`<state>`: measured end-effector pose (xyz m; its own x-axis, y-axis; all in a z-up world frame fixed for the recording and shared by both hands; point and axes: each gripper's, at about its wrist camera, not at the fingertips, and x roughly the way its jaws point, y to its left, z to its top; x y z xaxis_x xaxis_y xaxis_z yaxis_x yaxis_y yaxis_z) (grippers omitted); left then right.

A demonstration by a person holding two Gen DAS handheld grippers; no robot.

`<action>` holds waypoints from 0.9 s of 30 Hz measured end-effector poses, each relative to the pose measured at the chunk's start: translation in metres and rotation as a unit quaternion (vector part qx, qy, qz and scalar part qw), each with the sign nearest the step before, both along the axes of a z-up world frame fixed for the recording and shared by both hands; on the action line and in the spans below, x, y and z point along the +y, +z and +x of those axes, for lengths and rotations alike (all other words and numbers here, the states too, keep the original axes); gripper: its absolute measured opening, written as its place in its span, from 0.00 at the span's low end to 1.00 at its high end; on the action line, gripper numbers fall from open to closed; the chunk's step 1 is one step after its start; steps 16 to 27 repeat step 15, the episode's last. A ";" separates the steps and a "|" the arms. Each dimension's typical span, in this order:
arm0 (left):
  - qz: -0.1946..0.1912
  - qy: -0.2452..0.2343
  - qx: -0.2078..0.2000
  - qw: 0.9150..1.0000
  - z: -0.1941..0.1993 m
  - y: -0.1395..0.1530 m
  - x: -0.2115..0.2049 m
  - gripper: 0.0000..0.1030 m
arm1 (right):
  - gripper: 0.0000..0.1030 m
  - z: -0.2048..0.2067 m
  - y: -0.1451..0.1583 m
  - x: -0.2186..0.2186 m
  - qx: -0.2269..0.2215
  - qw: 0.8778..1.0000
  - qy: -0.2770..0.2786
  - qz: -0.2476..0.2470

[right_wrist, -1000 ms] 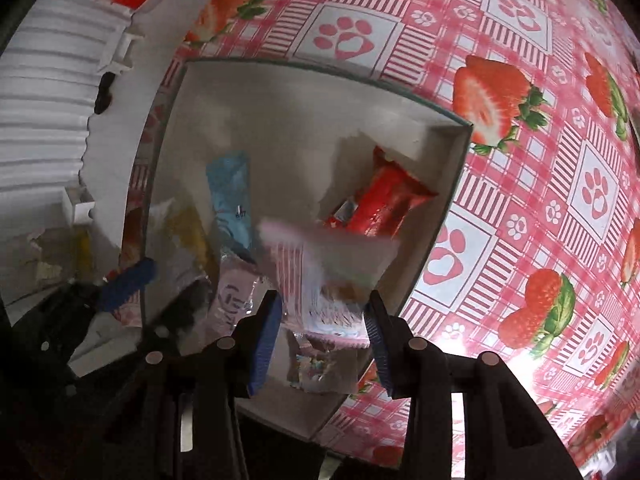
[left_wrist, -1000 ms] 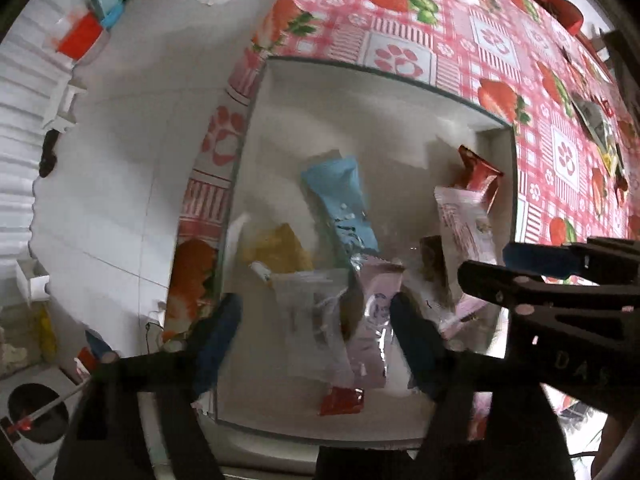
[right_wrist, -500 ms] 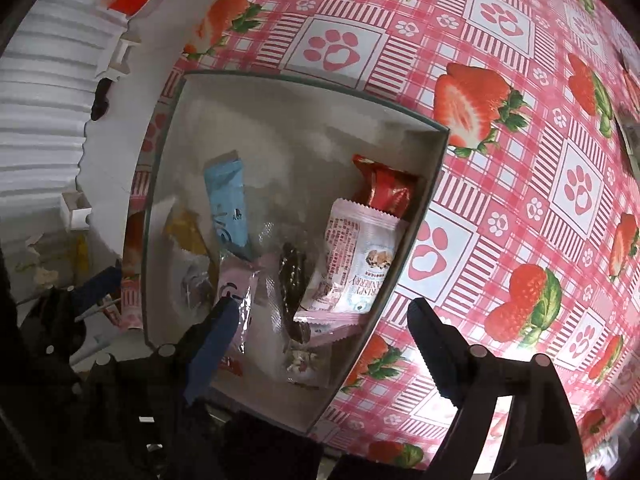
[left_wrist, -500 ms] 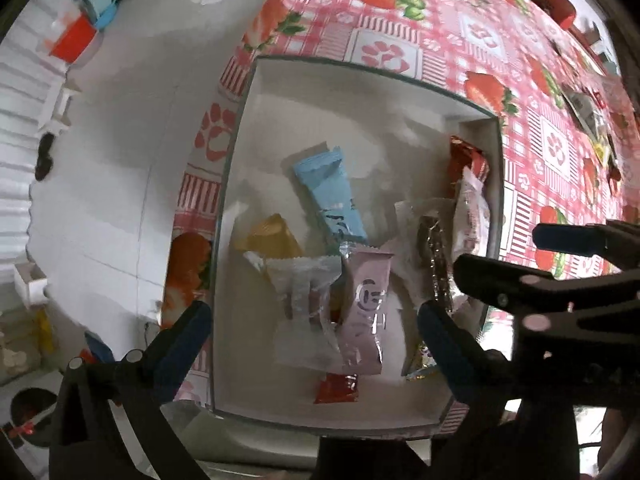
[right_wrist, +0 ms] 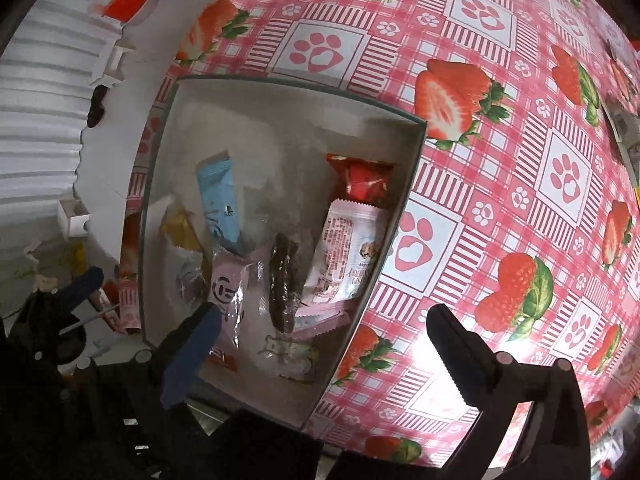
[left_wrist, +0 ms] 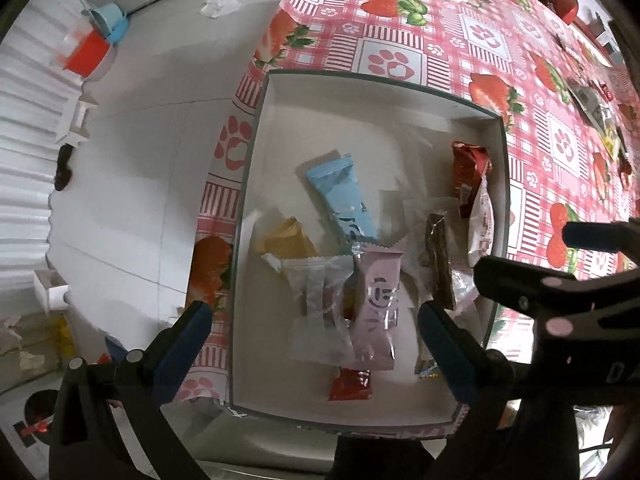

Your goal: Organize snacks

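A white box [left_wrist: 360,128] [right_wrist: 280,120] sits at the table's corner and holds several snack packets. Among them are a blue bar [left_wrist: 344,200] [right_wrist: 218,200], a pink packet [left_wrist: 378,304] [right_wrist: 228,288], a clear wrapper [left_wrist: 316,308], a yellow packet [left_wrist: 286,238], a red packet [left_wrist: 468,172] [right_wrist: 364,178] and a white printed packet [right_wrist: 344,252] [left_wrist: 482,224] by the right wall. My left gripper [left_wrist: 312,340] is open and empty above the box's near end. My right gripper [right_wrist: 324,344] is open and empty over the box's near right corner.
The table has a red strawberry-and-paw cloth [right_wrist: 520,160]. More loose snacks [left_wrist: 596,108] lie at the far right of the table. The floor [left_wrist: 140,140] lies left of the table edge, with a red and blue tub [left_wrist: 92,44] on it.
My right gripper opened and let the white printed packet drop into the box by the red packet. Both grippers opened wide and drew back upward from the box.
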<state>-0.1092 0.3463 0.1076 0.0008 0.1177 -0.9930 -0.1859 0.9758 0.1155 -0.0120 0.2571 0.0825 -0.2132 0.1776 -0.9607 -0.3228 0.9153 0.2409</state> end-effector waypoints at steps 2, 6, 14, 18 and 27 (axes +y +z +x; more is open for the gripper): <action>-0.003 0.004 0.001 1.000 0.000 0.000 0.000 1.00 | 1.00 -0.001 0.001 -0.002 0.001 1.000 0.000 0.002; 0.001 0.008 0.003 1.000 0.001 0.001 0.001 1.00 | 1.00 -0.003 0.005 -0.011 -0.001 1.000 -0.001 0.006; 0.008 0.006 -0.008 1.000 0.004 0.003 -0.006 1.00 | 1.00 -0.005 0.013 -0.018 -0.009 1.000 -0.001 0.012; 0.009 0.003 -0.012 1.000 0.006 0.004 -0.007 1.00 | 1.00 -0.005 0.014 -0.020 -0.010 1.000 -0.001 0.013; 0.009 0.003 -0.012 1.000 0.006 0.004 -0.007 1.00 | 1.00 -0.005 0.014 -0.020 -0.010 1.000 -0.001 0.013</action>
